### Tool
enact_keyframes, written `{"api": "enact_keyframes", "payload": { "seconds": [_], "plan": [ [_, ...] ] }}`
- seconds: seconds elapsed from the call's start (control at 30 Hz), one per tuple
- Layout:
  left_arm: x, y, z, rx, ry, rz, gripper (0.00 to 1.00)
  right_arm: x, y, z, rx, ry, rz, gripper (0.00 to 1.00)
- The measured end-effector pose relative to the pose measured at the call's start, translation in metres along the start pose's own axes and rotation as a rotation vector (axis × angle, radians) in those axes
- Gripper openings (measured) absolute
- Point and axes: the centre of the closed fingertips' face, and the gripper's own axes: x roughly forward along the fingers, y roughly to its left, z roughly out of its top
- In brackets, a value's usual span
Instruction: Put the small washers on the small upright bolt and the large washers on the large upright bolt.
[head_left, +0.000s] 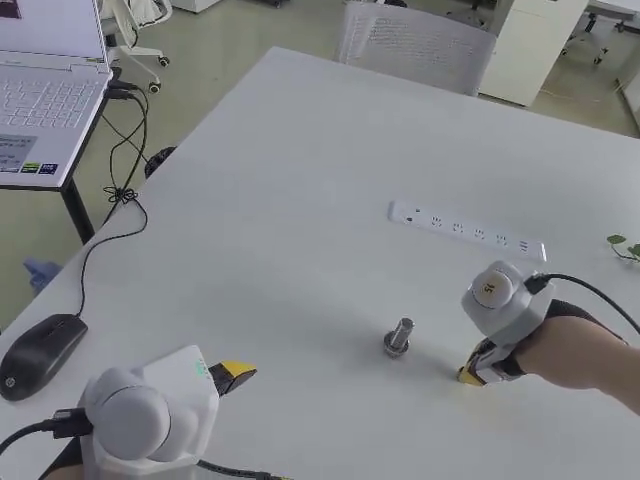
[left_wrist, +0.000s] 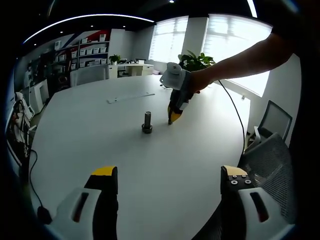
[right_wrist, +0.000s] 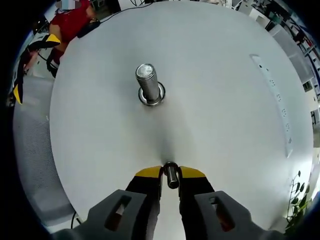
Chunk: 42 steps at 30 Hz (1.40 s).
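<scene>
The white table (head_left: 300, 200) takes up most of the head view, its top bare save for a few items. A laptop (head_left: 45, 90) sits on a separate desk at upper left. A white power strip (head_left: 466, 229) lies flat toward the far right of the table, and a dark mouse (head_left: 42, 355) rests at the near left edge. The left gripper (left_wrist: 169, 172) is held over the near edge. Its own view shows the yellow-tipped jaws spread wide with nothing between them. The right gripper (right_wrist: 171, 170) points down at the table surface with its jaws drawn together, pinching the small bolt (right_wrist: 171, 176). That bolt is a short bright metal cylinder with a round top, held upright between the pads. Its lower end is hidden by the jaws, so contact with the table cannot be confirmed. The large bolt (right_wrist: 148, 84) stands upright on its wider base near the middle of the table. It is a grey threaded shaft with a flat, shiny end face. Whether the ring at its foot is the bolt head or a separate piece cannot be told. In the head view the large bolt (head_left: 398, 338) stands just to the left of the right gripper (head_left: 472, 375), near but not touching it. It is well apart from the left gripper (head_left: 232, 376). In the right gripper view it stands straight ahead of the jaws.
</scene>
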Motion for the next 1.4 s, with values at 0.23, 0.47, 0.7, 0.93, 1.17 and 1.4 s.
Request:
{"api": "enact_keyframes", "payload": {
  "seconds": [0.23, 0.47, 0.7, 0.93, 1.17, 1.4],
  "plan": [
    [0.0016, -0.0003, 0.0018, 0.0, -0.001, -0.005, 0.84, 0.0004, -0.0014, -0.0002, -0.008, -0.001, -0.001, 0.14],
    [0.0027, -0.0003, 0.0031, 0.0, -0.003, -0.003, 0.84, -0.0004, -0.0021, 0.0001, -0.019, 0.001, -0.006, 0.14],
    [0.0025, 0.0001, 0.0014, -0.003, 0.0, -0.002, 0.84, 0.0, -0.0019, -0.0003, -0.02, -0.001, -0.006, 0.14],
    [0.0029, -0.0028, 0.0016, -0.002, -0.002, -0.006, 0.84, -0.001, -0.0023, 0.0002, -0.017, -0.009, -0.006, 0.17],
    [0.0023, -0.0027, 0.0007, -0.001, 0.0, -0.003, 0.84, -0.0009, -0.0022, -0.0005, -0.015, -0.009, 0.001, 0.19],
    [0.002, -0.0038, 0.0005, -0.001, -0.001, -0.004, 0.84, -0.0048, -0.0031, 0.002, -0.019, -0.009, -0.001, 0.19]
  ]
}}
